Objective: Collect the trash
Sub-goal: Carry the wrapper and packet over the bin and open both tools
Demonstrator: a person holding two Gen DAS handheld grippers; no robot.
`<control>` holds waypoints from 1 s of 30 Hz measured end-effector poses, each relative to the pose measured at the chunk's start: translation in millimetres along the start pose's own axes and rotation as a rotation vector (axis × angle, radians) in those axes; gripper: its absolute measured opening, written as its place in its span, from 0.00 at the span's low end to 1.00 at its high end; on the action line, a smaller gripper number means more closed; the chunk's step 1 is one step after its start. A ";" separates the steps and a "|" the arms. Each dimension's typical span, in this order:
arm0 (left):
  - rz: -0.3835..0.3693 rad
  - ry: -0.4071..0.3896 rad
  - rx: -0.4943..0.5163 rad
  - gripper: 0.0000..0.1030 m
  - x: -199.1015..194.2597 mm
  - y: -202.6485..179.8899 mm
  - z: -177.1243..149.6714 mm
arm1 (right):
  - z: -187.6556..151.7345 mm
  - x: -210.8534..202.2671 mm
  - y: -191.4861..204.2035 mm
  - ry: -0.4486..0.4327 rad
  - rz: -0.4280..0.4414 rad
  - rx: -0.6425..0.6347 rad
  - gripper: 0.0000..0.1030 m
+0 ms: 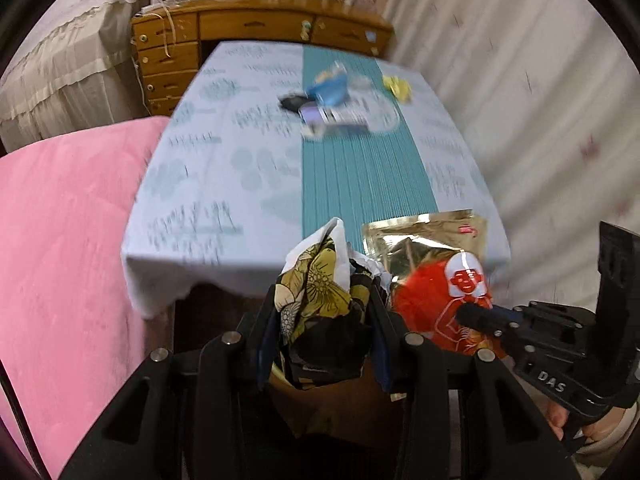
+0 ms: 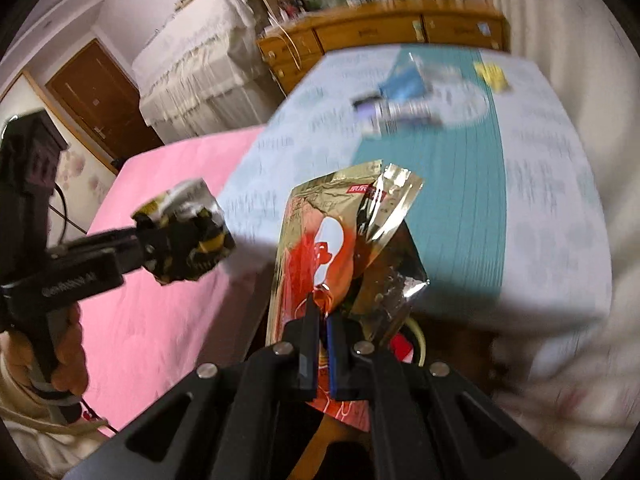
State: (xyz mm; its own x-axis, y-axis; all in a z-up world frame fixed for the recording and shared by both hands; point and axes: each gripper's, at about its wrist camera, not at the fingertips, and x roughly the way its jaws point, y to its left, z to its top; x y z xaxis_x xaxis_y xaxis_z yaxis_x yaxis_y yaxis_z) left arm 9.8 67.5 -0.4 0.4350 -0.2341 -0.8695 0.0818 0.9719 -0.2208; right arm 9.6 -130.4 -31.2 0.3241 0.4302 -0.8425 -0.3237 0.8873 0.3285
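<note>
- The left gripper [image 1: 322, 308] is clamped on a crumpled black-and-yellow floral wrapper [image 1: 320, 300], its two black fingers [image 1: 268, 320] pressing the wad from either side, just off the near edge of the table [image 1: 224, 184].
- Seen from the right wrist camera, the same left gripper [image 2: 180, 246] carries that wrapper [image 2: 188, 236] over the pink bed cover [image 2: 160, 300], beside the table's [image 2: 540, 208] near left corner; a hand [image 2: 64, 352] grips its handle.
- The right gripper [image 2: 322, 320] has its jaws pinched together on the lower part of a gold-and-red foil snack bag [image 2: 344, 232], which stands up from the fingers [image 2: 308, 332] and leans over the table's near edge.
- In the left wrist view that snack bag [image 1: 440, 272] hangs just right of the floral wrapper, held by the right gripper [image 1: 480, 318] reaching in from the right.
- More trash remains at the far end of the table, on and beside the teal runner [image 1: 352, 176]: a blue packet [image 1: 328, 88], a dark-and-white printed wrapper [image 1: 332, 118] in front of it and a yellow scrap [image 1: 396, 86] to its right, all blurred.
- Behind the table's far edge stands a wooden dresser [image 1: 256, 28] cluttered with small items too blurred to tell apart.
- A patterned pale-blue cloth [image 1: 200, 200] covers the table.
</note>
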 end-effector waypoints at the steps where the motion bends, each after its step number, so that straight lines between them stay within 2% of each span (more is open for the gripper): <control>1: 0.004 0.013 0.017 0.36 0.9 -4.3 -8.1 | -8.7 2.3 -0.8 0.008 -0.001 0.013 0.02; 6: 0.033 0.114 0.069 0.37 30.4 -12.2 -39.2 | -49.8 31.4 -19.5 0.063 -0.004 0.139 0.02; 9: 0.013 0.187 0.063 0.37 71.8 -6.6 -60.5 | -70.9 64.9 -34.9 0.102 -0.034 0.207 0.02; 13: -0.013 0.252 0.081 0.37 146.0 3.5 -90.8 | -100.1 120.8 -54.8 0.141 -0.112 0.250 0.02; 18: 0.011 0.263 0.116 0.37 243.0 16.6 -125.5 | -138.7 211.8 -91.2 0.179 -0.188 0.315 0.02; 22: 0.024 0.282 0.099 0.39 323.3 35.0 -152.3 | -165.2 277.2 -124.9 0.191 -0.219 0.377 0.03; 26: 0.042 0.291 0.086 0.43 377.5 47.0 -168.8 | -187.4 334.0 -155.4 0.195 -0.229 0.417 0.03; 28: 0.037 0.296 0.081 0.54 398.4 50.2 -173.9 | -192.9 356.9 -164.4 0.201 -0.239 0.412 0.04; 29: 0.034 0.299 0.079 0.59 404.6 50.9 -176.8 | -194.9 368.4 -168.7 0.202 -0.240 0.410 0.07; 30: 0.040 0.301 0.079 0.73 411.3 53.4 -178.5 | -195.5 376.4 -171.5 0.200 -0.241 0.410 0.08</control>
State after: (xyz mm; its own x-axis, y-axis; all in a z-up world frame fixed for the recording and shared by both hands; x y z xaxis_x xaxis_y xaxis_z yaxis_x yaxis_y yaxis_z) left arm 33.1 18.6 -448.6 0.1556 -0.1815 -0.9710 0.1443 0.9766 -0.1594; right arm 13.4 -153.1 -488.1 0.1569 0.2006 -0.9670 0.1276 0.9668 0.2213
